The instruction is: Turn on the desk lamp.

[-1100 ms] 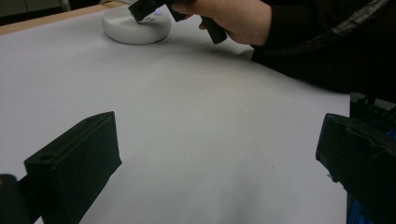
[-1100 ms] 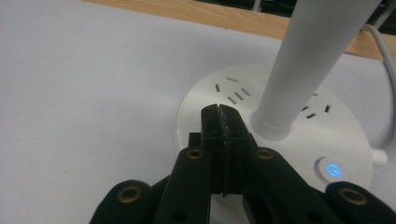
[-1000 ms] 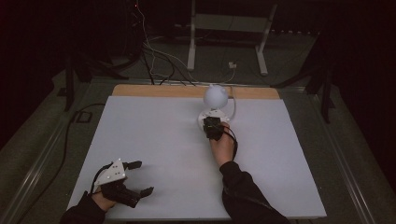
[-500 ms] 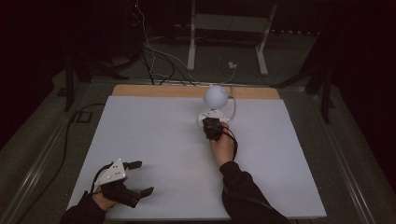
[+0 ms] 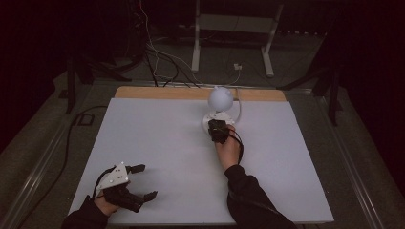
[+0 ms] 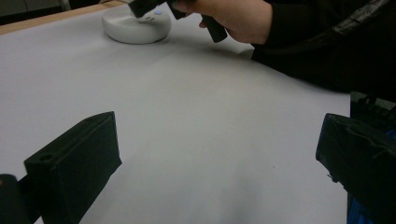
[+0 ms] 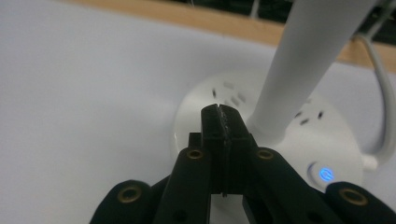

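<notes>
Nothing has shifted since a second ago — right gripper (image 7: 219, 116), jaws clenched empty, rests on the white round-based desk lamp (image 5: 219, 117) at table's far centre; left gripper (image 5: 138, 183) released, near-left.

Most of the white table (image 5: 157, 143) lies bare and open to pass between the two hands, with the lamp (image 5: 220, 107) and its cord (image 5: 238, 107) standing at the far edge.

sleeves: black | left gripper (image 5: 138, 182): black; grey plate | right gripper (image 7: 222, 114): brass screws
</notes>
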Demonstrator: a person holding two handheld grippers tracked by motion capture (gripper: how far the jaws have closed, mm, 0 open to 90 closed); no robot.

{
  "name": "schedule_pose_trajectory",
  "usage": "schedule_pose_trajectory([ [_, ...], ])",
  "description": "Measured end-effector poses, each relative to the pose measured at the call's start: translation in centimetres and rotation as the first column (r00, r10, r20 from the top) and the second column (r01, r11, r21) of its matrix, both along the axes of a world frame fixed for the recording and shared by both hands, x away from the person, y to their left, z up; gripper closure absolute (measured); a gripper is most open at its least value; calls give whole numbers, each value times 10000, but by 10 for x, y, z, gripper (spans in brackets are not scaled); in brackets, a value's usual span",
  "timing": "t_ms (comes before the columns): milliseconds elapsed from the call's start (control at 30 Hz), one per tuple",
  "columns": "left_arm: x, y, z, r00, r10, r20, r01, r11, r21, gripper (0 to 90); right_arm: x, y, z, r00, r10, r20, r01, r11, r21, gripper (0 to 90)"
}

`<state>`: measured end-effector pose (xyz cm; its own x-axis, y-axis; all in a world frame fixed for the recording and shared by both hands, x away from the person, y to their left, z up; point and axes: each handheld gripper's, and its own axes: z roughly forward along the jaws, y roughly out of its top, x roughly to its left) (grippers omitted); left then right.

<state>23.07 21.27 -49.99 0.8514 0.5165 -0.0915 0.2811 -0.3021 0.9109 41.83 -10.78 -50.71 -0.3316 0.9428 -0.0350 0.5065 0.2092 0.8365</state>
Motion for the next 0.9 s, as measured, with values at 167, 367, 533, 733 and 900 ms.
schedule_pose_trajectory([
  [167,1,0,-1,10000,-19,-24,19,10000,30,3,0,1,2,9997,215,117,-213,9996,-199,900],
  [367,1,0,0,10000,-12,-19,12,10000,13,3,5,1,-7,9999,79,-136,-83,9995,-292,900],
  [533,0,-1,0,10000,-32,6,32,10000,34,3,4,3,-8,9999,131,-34,-132,9988,-474,900],
  [733,0,-1,0,10000,-26,9,26,10000,45,3,3,7,-12,9997,149,188,-135,9974,-702,900],
  [900,0,0,0,10000,-9,4,9,10000,2,3,4,5,-5,9999,115,68,-113,9995,-293,900],
])
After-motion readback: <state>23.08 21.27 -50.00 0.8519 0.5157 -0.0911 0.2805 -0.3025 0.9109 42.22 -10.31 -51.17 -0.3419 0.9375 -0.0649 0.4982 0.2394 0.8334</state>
